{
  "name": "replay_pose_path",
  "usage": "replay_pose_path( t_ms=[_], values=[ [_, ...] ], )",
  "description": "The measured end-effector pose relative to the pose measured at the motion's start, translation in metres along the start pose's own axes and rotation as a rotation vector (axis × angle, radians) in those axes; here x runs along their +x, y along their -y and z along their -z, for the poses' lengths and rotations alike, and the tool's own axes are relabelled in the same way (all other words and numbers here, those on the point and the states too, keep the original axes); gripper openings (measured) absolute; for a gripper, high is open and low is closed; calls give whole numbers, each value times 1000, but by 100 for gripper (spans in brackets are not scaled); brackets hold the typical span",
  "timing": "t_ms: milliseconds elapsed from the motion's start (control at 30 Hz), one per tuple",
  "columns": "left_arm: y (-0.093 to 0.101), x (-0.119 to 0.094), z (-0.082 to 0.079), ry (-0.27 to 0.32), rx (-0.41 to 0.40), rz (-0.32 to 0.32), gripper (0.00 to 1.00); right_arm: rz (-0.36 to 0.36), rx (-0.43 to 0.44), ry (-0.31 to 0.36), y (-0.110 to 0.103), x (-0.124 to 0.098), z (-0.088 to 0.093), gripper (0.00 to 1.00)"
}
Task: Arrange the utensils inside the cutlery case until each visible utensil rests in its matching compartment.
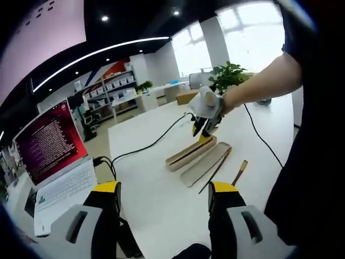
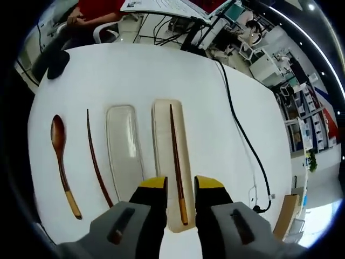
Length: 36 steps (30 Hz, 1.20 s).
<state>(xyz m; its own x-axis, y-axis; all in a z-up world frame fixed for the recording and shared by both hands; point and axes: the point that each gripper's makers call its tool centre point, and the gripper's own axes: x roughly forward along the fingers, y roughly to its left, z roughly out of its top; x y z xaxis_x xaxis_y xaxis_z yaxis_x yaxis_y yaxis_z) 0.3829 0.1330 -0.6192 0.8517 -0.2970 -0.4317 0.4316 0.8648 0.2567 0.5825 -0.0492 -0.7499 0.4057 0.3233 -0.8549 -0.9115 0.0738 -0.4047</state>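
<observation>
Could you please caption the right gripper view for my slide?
Right gripper open over a chopstick in the case; second chopstick and spoon wait outside.

White table (image 2: 129, 75) here. On it sit two case halves (image 2: 125, 145), a spoon (image 2: 60, 156), one loose chopstick (image 2: 97, 159), a black cable (image 2: 242, 135) and a laptop (image 1: 54, 162).

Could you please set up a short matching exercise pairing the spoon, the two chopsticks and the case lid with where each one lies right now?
Things:
1. spoon
2. chopstick with the pale tip
3. plain dark chopstick
4. lid

Places:
A. inside the case, between the right gripper jaws
B. on the table, outermost, beyond the loose chopstick
C. on the table, between the spoon and the lid
D. beside the case, nothing in it

Pairs: 1-B, 2-A, 3-C, 4-D
</observation>
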Motion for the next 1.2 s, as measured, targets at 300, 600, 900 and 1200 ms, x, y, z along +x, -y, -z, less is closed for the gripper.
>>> replay_pose_path(
  t_ms=[300, 600, 900, 1200],
  values=[
    [7, -14, 5, -6, 10, -5, 68, 4, 26, 28, -13, -16, 2, 15],
    [12, -19, 4, -4, 24, 4, 68, 25, 38, 27, -23, -28, 12, 16],
    [13, -18, 2, -11, 54, 25, 68, 15, 57, 35, -38, -38, 29, 16],
    [14, -12, -8, 3, 77, 44, 68, -99, 24, 155, -71, -48, 32, 19]
  ],
)
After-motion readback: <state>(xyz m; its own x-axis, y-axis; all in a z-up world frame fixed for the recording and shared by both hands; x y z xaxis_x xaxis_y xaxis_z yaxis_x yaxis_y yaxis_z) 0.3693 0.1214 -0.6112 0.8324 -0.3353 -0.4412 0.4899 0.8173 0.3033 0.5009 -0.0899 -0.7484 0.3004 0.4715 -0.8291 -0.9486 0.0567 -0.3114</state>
